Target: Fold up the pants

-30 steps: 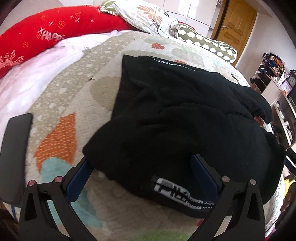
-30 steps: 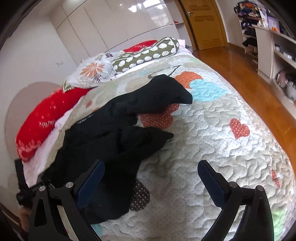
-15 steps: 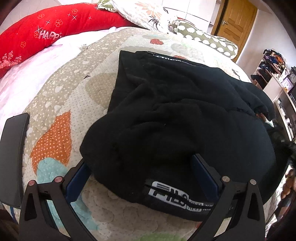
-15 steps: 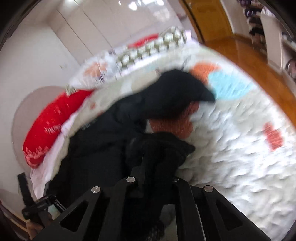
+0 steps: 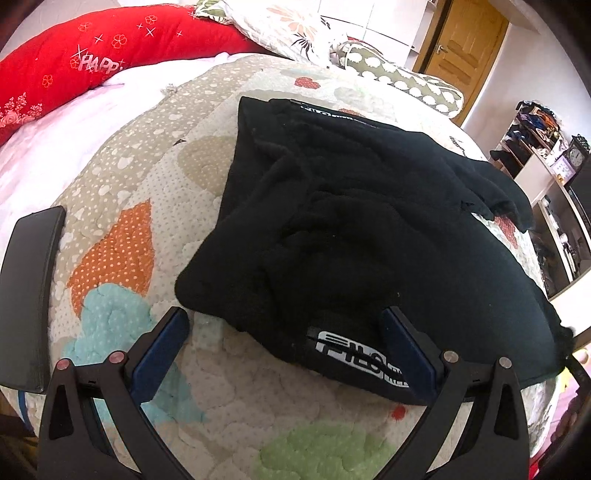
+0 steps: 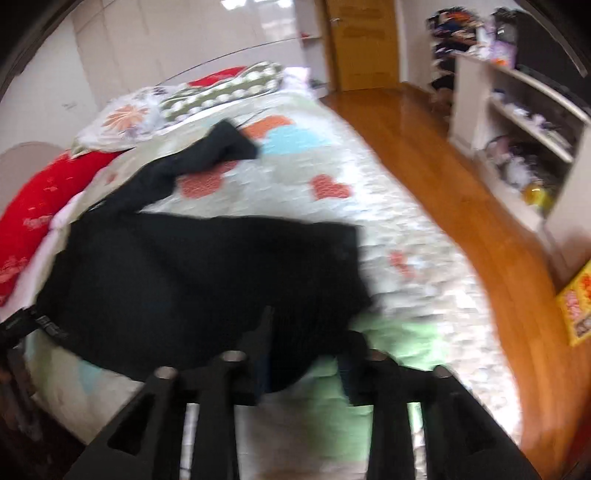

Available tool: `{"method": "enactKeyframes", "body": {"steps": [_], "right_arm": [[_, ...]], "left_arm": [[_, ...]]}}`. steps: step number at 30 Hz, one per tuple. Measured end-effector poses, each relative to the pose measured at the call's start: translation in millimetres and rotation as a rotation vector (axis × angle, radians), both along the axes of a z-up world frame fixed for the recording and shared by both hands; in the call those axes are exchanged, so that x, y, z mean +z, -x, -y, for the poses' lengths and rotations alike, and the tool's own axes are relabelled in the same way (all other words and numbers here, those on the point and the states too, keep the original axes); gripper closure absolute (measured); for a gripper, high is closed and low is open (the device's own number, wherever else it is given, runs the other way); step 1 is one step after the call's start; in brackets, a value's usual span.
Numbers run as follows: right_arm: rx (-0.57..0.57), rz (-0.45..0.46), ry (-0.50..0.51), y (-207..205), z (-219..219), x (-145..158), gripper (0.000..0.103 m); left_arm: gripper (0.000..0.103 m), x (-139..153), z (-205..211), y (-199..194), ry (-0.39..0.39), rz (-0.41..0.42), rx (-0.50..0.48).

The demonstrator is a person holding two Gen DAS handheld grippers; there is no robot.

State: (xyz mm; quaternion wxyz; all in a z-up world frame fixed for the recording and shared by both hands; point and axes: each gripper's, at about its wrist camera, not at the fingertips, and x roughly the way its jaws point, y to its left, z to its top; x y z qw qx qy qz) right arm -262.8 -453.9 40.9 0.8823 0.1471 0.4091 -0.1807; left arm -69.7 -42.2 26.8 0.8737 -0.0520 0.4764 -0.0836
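The black pants (image 5: 369, 229) lie rumpled on the quilted bed (image 5: 122, 229), with a white-lettered waistband (image 5: 354, 354) at the near edge. My left gripper (image 5: 284, 332) is open and hovers at that waistband, one blue finger on each side. In the blurred right wrist view the pants (image 6: 192, 273) spread across the quilt, one leg (image 6: 221, 147) trailing toward the pillows. My right gripper (image 6: 303, 354) is shut on a fold of the other leg near the bed's front edge.
A red pillow (image 5: 110, 55), a floral pillow (image 5: 295, 22) and a green patterned bolster (image 5: 402, 81) lie at the bed's head. A dark flat device (image 5: 29, 291) sits at the left edge. Wooden floor (image 6: 443, 155), shelves (image 6: 524, 122) and a door (image 6: 362, 44) are to the right.
My right gripper closed on a pant leg and pulled it toward the bed's front edge. The left gripper stayed open and edged closer to the waistband.
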Motion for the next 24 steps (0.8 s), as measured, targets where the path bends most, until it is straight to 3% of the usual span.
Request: {"method": "enactKeyframes", "body": {"steps": [2,6,15,16,17,18,20,22,24], "right_arm": [[-0.035,0.031,0.024,4.2,6.9,11.3,0.048],[-0.054,0.061,0.062,-3.6,21.6,22.3,0.04],[-0.016,-0.016,-0.008,-53.3,42.6,-19.2,0.041],[0.009,-0.026,-0.022,-57.9,41.8,-24.4,0.048],[0.032,-0.024,-0.035,-60.2,39.9,-26.9,0.071],[0.05,-0.015,-0.04,-62.7,36.9,-27.5,0.08],[0.068,0.002,-0.021,-66.0,33.8,-23.4,0.088],[0.057,0.036,-0.021,-67.5,35.8,-14.2,0.089],[0.036,0.081,-0.022,-67.6,40.5,-3.8,0.089]], "left_arm": [[0.0,1.7,-5.2,1.7,0.013,0.001,0.01],[0.0,1.0,-18.7,1.1,0.041,0.004,0.049],[0.0,-3.4,-3.2,-19.4,0.065,-0.001,0.043],[0.005,-3.1,-1.8,-20.7,0.066,0.005,0.044],[0.018,-2.6,-0.9,-21.0,0.067,0.015,0.044],[0.028,-2.3,-0.2,-21.2,0.063,0.019,0.043],[0.068,-2.4,-1.2,-21.9,0.076,0.013,0.029],[0.079,-1.5,-4.4,-21.7,0.12,0.002,0.01],[0.083,4.1,-5.7,-16.4,0.124,0.008,-0.007]]}}
